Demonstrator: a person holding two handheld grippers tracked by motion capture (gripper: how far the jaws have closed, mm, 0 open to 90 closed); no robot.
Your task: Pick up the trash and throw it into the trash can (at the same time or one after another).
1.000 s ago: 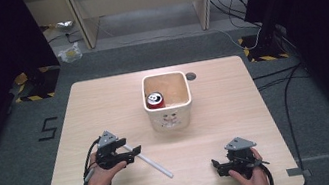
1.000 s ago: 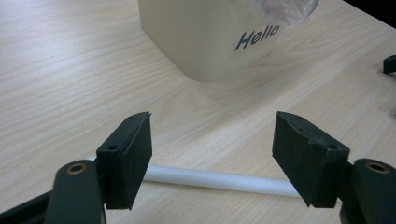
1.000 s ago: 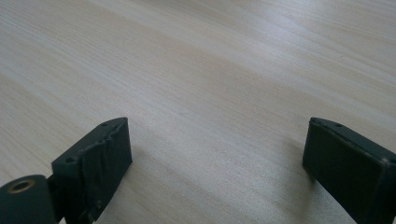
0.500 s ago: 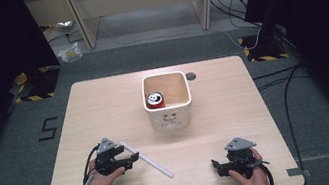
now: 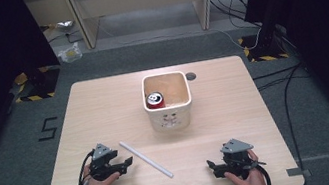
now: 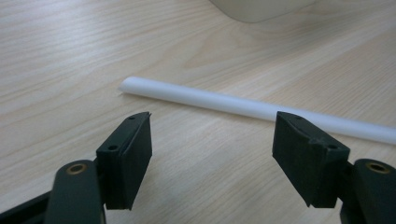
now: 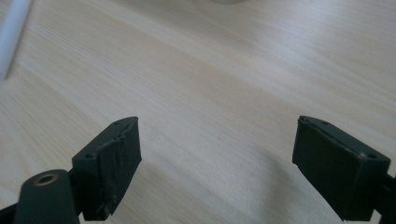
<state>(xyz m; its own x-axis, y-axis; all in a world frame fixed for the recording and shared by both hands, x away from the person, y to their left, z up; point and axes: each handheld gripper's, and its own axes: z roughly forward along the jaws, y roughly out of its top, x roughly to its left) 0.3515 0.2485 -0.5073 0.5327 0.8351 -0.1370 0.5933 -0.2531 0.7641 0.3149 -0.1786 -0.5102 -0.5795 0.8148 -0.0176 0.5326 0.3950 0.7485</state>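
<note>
A white tube [image 5: 145,158] lies flat on the wooden table [image 5: 103,102], slanting from about ten o'clock to four o'clock, at seven o'clock of the cream bin [image 5: 170,117] that holds a red can [image 5: 154,100]. The left gripper [image 5: 126,163] sits just beside the tube's upper half, on its nine o'clock side, jaws apart and empty; in the left gripper view the tube [image 6: 252,108] runs across just beyond the tips, not yet between them. The right gripper [image 7: 215,158] rests near the table's front edge at five o'clock of the bin, and its jaws, standing apart with bare wood between them, have just been narrowing slightly.

The likely trouble is rolling: a round tube on smooth wood would probably skid or spin away if one pad meets it before the other, or if the jaws come down short of it. A pinch near the tube's end could let the long free part droop and swing.

Room is generous. Bare table stretches at nine o'clock and between the two hands; the bin stands well apart, the front edge close behind both hands.
</note>
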